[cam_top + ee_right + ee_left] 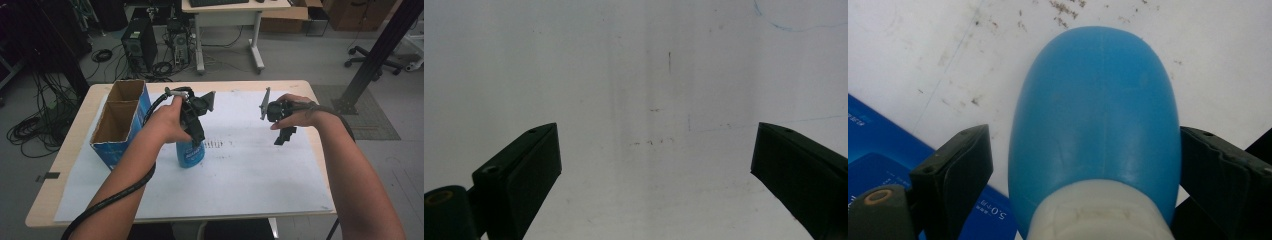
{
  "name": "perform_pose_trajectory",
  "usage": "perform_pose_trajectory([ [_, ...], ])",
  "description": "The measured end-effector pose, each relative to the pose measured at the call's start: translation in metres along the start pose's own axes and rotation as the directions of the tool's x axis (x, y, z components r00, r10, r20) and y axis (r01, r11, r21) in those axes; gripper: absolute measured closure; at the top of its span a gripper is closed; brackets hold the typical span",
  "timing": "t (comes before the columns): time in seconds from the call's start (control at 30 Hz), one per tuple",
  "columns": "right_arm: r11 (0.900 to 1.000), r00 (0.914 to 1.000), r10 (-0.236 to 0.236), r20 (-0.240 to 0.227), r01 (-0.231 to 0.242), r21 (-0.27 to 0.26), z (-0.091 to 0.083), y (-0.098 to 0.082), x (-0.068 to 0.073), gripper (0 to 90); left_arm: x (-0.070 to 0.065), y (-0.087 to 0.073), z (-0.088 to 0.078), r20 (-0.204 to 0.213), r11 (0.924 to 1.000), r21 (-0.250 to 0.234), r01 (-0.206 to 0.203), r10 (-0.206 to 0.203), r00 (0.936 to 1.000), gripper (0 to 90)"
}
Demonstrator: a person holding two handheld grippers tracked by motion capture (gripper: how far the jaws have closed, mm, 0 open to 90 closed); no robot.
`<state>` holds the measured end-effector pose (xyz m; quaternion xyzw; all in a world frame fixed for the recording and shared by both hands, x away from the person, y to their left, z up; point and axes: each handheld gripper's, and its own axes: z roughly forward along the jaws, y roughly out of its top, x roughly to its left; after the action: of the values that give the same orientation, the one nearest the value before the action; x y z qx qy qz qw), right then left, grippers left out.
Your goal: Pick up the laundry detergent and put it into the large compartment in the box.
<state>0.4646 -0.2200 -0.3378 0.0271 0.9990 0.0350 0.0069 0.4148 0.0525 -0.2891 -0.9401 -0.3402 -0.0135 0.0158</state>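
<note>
While the left tongs straddle a blue bottle, the right tongs hang wide open over bare paper.

Bottle's standing on the white paper sheet covering the table, just beside the blue cardboard box with 2 compartments. From the high view most of the bottle is hidden behind the left hand and the gripper body, so you only get the lower part with some label text I can't read. In the left gripper view the bottle sits between the 2 jaws: the right-hand jaw looks like it's touching the bottle's side, the left-hand one is apart from it with paper showing in the gap, so not clamped yet. The cap end is cut off at the bottom edge. The right tongs have nothing between them.
</note>
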Motion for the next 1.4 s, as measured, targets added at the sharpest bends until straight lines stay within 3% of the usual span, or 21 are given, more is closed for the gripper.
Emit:
perform_pose_trajectory([
  [0.93,1.000,1.0000,0.003,-0.004,-0.003,0.003,0.0030,0.0006,-0.0004,5.8,-0.0021,0.0017,0.0000,0.015,0.9997,0.003,0.024,-0.024,0.9996,29.8],
  [1.4,1.000,1.0000,0.003,-0.008,-0.003,0.009,0.0056,0.0019,-0.0009,5.8,-0.0011,0.0021,-0.0008,-0.002,0.9992,0.007,0.040,-0.040,0.9992,35.6],
])
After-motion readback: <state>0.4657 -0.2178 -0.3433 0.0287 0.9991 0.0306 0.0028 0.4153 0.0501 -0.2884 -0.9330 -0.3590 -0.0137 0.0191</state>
